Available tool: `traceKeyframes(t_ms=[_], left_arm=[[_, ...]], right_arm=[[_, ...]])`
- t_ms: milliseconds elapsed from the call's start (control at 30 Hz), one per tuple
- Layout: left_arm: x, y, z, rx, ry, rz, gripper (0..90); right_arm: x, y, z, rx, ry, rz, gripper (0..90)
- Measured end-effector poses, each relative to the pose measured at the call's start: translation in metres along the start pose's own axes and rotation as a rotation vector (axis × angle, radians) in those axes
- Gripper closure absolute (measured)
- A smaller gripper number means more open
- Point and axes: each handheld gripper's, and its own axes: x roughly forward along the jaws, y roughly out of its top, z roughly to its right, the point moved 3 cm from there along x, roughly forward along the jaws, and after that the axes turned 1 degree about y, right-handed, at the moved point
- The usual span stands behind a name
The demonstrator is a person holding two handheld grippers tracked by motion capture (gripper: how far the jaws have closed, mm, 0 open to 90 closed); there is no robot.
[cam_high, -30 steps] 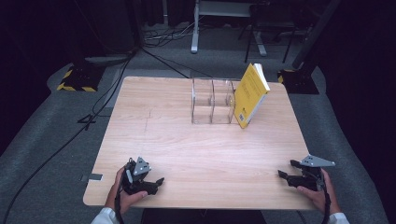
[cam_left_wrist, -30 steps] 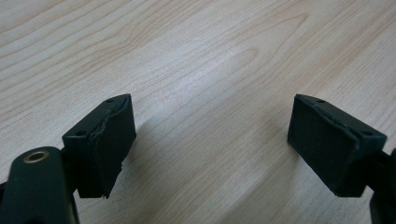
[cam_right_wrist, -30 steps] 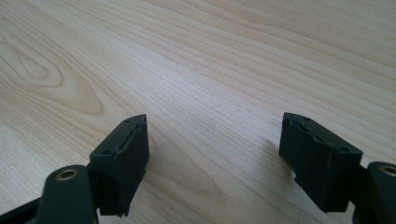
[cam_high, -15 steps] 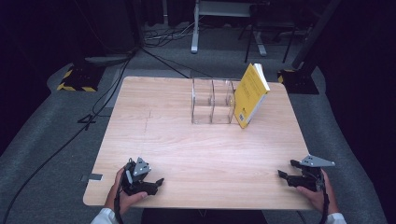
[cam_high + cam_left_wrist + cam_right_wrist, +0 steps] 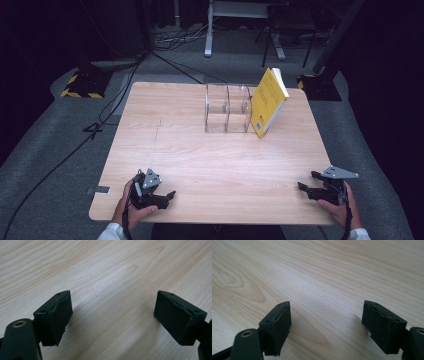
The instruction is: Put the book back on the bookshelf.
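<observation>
Left gripper [image 5: 167, 195] rests at the near left edge of the wooden table [image 5: 220, 155], jaws spread, nothing between them. Right gripper [image 5: 306, 181] sits at the near right edge, jaws likewise spread and empty. Yellow book [image 5: 267, 102] leans against the clear acrylic organizer [image 5: 227, 108], far side, well apart from both.
</observation>
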Motion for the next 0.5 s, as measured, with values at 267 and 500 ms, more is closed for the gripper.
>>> traceKeyframes(t_ms=[267,500], left_arm=[[0.0000,0.0005,-0.0012,0.012,0.001,-0.003,15.4],[0.0001,0.0005,-0.0013,0.013,0.001,-0.003,15.3]], right_arm=[[0.0000,0.0000,0.0000,-0.001,-0.001,0.000,24.0],[0.0000,0.0000,0.0000,-0.001,-0.001,0.000,24.0]])
